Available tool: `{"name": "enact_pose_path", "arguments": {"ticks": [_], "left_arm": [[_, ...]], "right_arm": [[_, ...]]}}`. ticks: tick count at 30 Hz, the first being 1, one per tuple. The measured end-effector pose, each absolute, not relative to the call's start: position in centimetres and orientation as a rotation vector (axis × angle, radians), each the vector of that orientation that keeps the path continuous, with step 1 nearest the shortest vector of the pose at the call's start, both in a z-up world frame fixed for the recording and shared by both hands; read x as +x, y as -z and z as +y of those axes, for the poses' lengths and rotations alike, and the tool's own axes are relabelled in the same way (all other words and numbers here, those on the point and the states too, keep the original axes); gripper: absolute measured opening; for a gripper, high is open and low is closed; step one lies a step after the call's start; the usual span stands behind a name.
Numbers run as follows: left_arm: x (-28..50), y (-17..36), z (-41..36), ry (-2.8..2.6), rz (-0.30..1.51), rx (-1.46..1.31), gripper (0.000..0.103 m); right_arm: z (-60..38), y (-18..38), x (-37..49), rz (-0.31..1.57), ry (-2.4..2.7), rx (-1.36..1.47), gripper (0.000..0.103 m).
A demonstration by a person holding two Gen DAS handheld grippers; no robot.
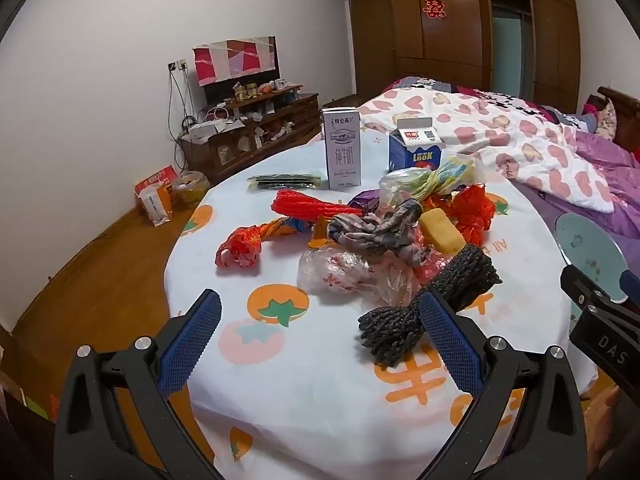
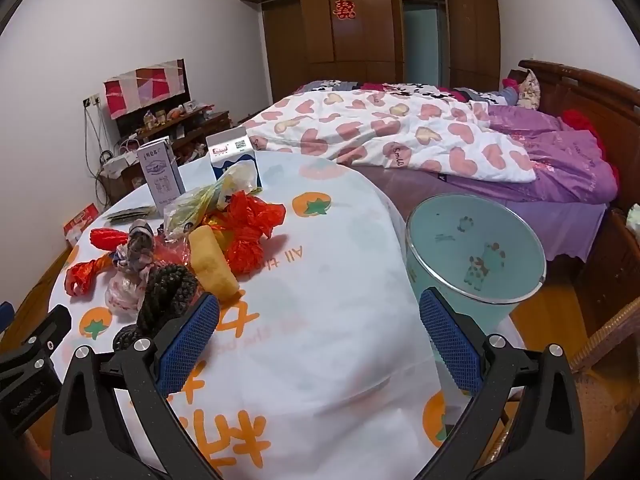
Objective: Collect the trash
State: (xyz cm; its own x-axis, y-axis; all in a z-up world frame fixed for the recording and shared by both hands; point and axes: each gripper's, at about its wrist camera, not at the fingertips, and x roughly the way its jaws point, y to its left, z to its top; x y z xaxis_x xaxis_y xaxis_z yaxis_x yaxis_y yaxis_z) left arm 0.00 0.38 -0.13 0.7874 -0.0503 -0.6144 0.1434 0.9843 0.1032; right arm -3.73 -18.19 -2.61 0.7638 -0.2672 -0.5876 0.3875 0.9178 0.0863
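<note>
Trash (image 1: 384,236) lies heaped mid-table (image 1: 320,400), nothing collected yet. In the left wrist view the left gripper (image 1: 320,340) hangs spread wide and empty; a black rope bundle (image 1: 424,308) lies nearest, so the next move likely calls for closing on it. Two milk cartons (image 1: 342,148) stand behind. In the right wrist view the right gripper (image 2: 320,340) hangs spread and empty too, with the bin (image 2: 476,248) just past the table's edge.

Glossy wooden wardrobe (image 2: 360,20), crinkly plastic bags (image 1: 344,276), matt cloth tablecloth (image 1: 304,380)

Even indoor light, soft shadows, glare on the wardrobe (image 1: 448,28), strong fisheye bending, dark corners.
</note>
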Motion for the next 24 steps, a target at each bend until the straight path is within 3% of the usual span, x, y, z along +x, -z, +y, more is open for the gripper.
{"name": "enact_pose_path", "arguments": {"ticks": [24], "left_arm": [[-0.29,-0.09,0.19,0.111,0.652,0.148,0.097]], "right_arm": [[-18.51,2.72,-3.71,0.609,0.359,0.218,0.098]]}}
